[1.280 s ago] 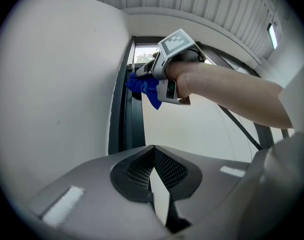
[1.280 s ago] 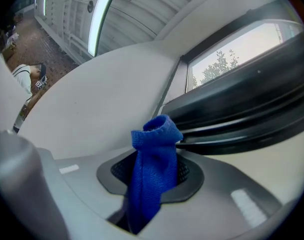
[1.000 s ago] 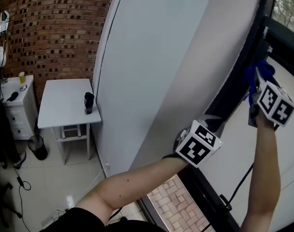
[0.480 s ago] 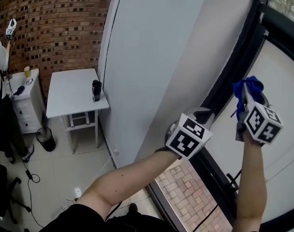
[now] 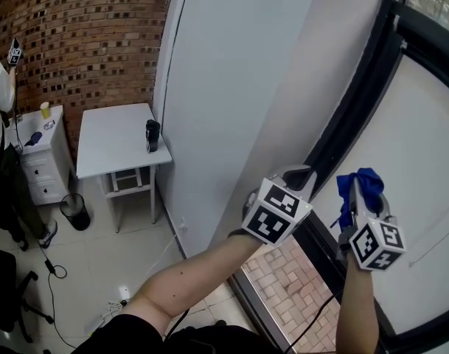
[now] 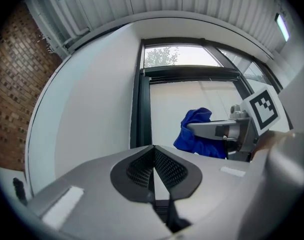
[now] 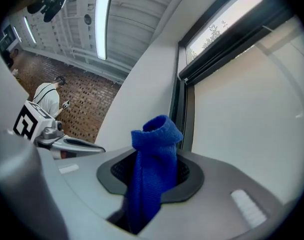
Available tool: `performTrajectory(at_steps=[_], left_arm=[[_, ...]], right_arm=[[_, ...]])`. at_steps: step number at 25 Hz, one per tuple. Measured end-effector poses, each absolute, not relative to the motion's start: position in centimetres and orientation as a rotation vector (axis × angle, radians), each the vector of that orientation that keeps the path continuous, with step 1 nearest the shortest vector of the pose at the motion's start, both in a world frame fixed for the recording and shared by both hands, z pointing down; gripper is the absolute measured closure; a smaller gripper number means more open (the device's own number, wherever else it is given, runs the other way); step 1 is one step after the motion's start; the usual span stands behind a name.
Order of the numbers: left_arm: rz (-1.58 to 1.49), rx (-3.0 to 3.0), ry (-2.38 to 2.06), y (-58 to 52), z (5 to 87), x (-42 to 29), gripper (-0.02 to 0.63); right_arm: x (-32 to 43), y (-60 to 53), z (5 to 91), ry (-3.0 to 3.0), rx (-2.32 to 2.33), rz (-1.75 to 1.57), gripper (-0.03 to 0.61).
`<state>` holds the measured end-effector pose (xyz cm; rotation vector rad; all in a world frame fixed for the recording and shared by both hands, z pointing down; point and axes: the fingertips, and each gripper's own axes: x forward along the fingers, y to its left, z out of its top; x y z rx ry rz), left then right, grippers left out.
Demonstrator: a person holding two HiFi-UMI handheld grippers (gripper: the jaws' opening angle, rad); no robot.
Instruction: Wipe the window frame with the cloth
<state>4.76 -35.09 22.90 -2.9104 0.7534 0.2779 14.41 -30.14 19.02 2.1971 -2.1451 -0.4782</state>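
Right gripper view shows the right gripper point(image 7: 152, 178) clenched on the blue cloth point(image 7: 155, 151), which is pinched low between the jaws and stands up out of them in a rolled bunch. Just behind the cloth runs the dark window frame point(image 7: 183, 115), upright beside the pale pane point(image 7: 241, 114), and the cloth looks to be held near the frame, not pressed to it (whether a fold touches cannot be told from any view). Beside it, the left gripper point(image 6: 154, 170) has its jaws closed together with nothing between them; in the head view it hangs close to the frame's lower stretch, where the frame meets the white wall point(image 5: 231, 87). As for progress, the cloth is in hand and up at the window, so the fetching part looks done, and the wiping itself appears to be either in mid-course or paused. No streak, damp mark or dust line shows on the frame, so how much of it is already clean cannot be judged; the long upper run toward the top of the window probably needs a pass.
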Motion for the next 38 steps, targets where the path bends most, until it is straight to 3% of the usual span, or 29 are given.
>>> performTrajectory(at_steps=[8,29,38], left_arm=[[0.294,-2.960,0.653,-31.9,25.5,6.5,0.621],[0.203,-3.040,0.093,-11.9,31.3,27.5,0.623],[0.077,-3.103,0.001,-6.8,34.8,29.7,0.621]], right_arm=[[14.6,-24.7,24.1,-2.095,2.226,-0.440,0.460],[34.8,1.3,33.3,-1.586,2.640,-0.177,0.460],[37.9,9.7,36.5,-1.472,2.755,-0.076,0.462]])
